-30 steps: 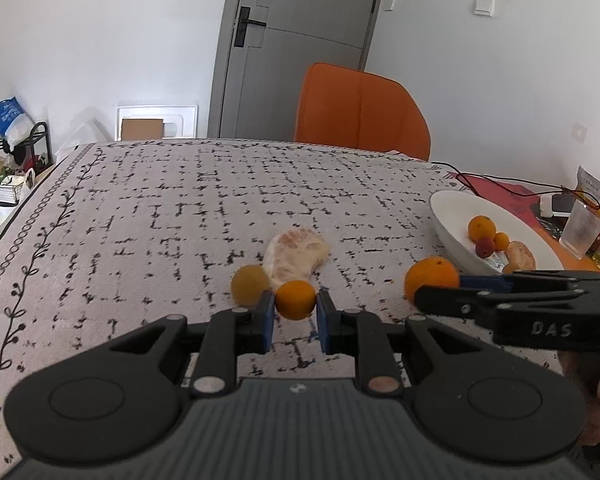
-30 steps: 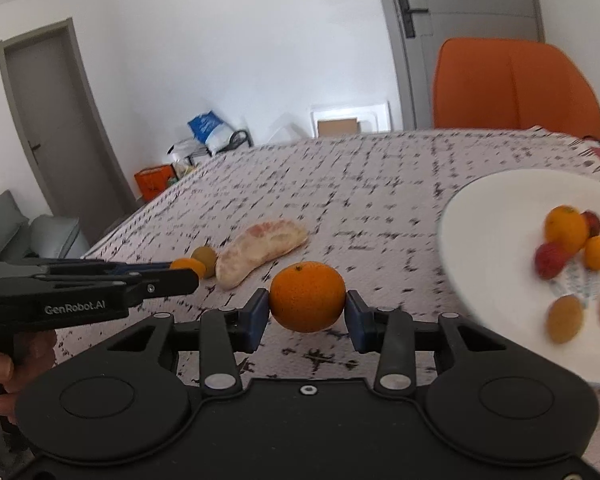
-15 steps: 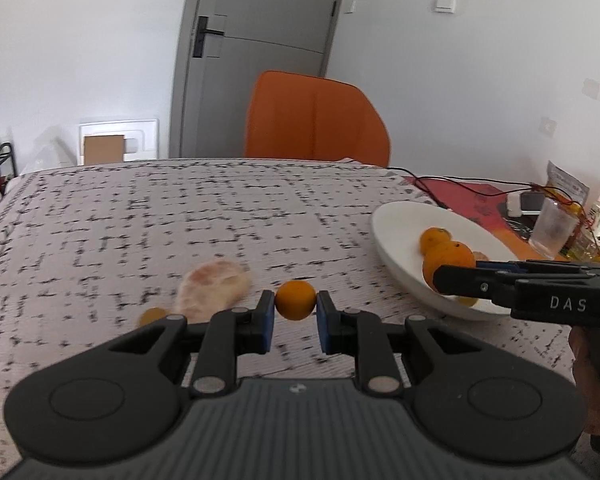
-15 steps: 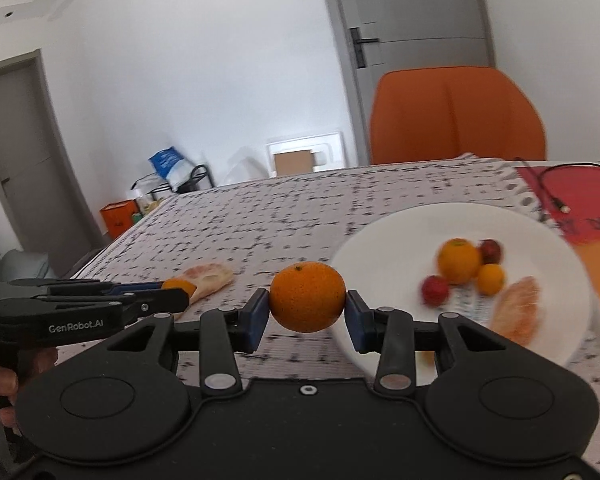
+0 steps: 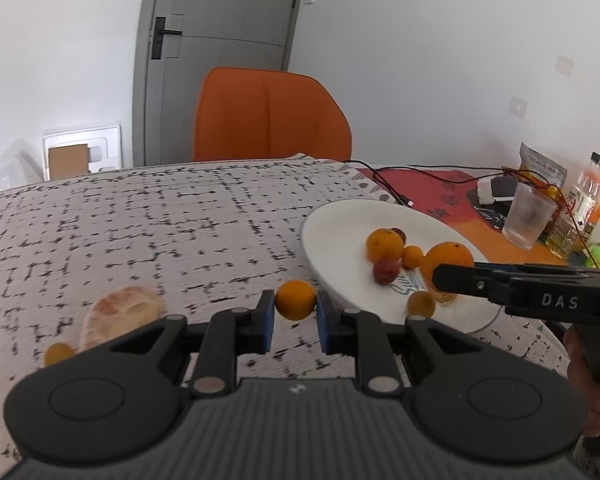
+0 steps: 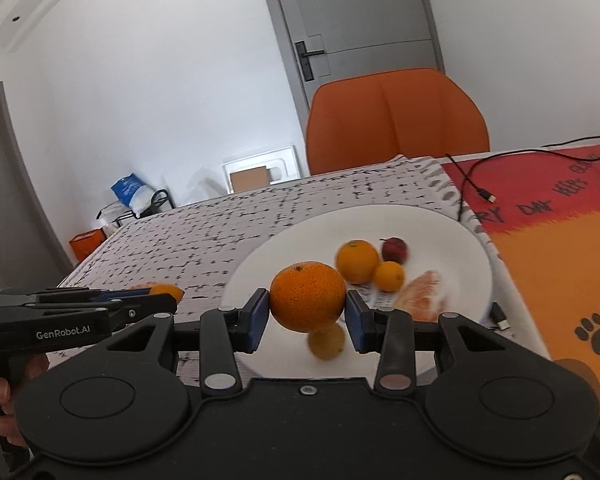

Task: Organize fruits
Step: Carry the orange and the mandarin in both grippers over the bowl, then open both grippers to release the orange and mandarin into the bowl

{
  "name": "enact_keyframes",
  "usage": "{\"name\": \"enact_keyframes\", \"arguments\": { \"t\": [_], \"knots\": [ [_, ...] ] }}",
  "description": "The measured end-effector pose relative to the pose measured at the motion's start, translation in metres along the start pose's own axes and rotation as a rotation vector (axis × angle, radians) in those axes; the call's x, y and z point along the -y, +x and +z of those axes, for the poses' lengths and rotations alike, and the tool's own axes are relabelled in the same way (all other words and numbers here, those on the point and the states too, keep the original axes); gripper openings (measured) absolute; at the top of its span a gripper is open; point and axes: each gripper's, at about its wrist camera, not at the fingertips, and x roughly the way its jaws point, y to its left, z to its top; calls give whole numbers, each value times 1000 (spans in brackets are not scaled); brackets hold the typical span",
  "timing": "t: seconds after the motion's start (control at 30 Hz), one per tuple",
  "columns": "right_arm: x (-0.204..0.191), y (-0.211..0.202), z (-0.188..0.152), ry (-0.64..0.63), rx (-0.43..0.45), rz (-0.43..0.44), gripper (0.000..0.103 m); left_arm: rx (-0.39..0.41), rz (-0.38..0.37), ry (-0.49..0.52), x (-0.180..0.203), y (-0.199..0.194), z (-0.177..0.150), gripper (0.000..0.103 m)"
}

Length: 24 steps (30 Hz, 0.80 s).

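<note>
Two grippers, both loaded. Left gripper [image 5: 296, 320] is clamped on one small orange kumquat [image 5: 296, 300], bottom centre of the left wrist view, just off the near-left rim of the white plate [image 5: 332, 236]. Right gripper [image 6: 306, 322] is clamped on one larger mandarin [image 6: 307, 296], centre of the right wrist view, held over the plate's near-left part.

Fruit count on the plate, right wrist view: one mandarin [image 6: 357, 261], one small kumquat [image 6: 388, 276], one red fruit [image 6: 394, 249], one peeled citrus piece [image 6: 422, 297], one blurred yellowish fruit [image 6: 326, 341] below the held mandarin. A second red fruit [image 5: 386, 271] shows in the left wrist view only.

Off the plate, lower left of the left wrist view: one peeled citrus piece [image 5: 118, 314] and one small yellow-orange fruit [image 5: 59, 353] just beside it, both on the patterned tablecloth [image 5: 160, 220].

One orange chair [image 5: 270, 114] at the far table edge, upper centre. Right side: red-orange mat [image 6: 560, 248], one cable [image 6: 470, 178], one clear cup [image 5: 530, 216], one bottle [image 5: 588, 196].

Tablecloth is open across the middle and far left. Plate's far and right inner surface is bare; its right rim lies over the seam between the cloth and the mat.
</note>
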Motion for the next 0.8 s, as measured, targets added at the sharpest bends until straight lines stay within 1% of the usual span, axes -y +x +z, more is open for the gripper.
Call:
{"name": "enact_keyframes", "arguments": {
  "t": [0.13,0.23,0.4,0.63,0.8],
  "knots": [
    [12,5,-2,29,-1,-8,39,-6,-9,22,12,8,5,20],
    [16,7,-2,26,4,10,44,-13,-11,32,19,16,7,20],
    [21,-2,1,28,46,16,44,-25,-12,45,26,27,10,20],
    [32,-5,-1,66,53,9,45,-37,-17,62,33,35,14,21],
    [34,-4,-2,74,51,0,45,-34,-3,50,34,36,16,22]
  ]
}}
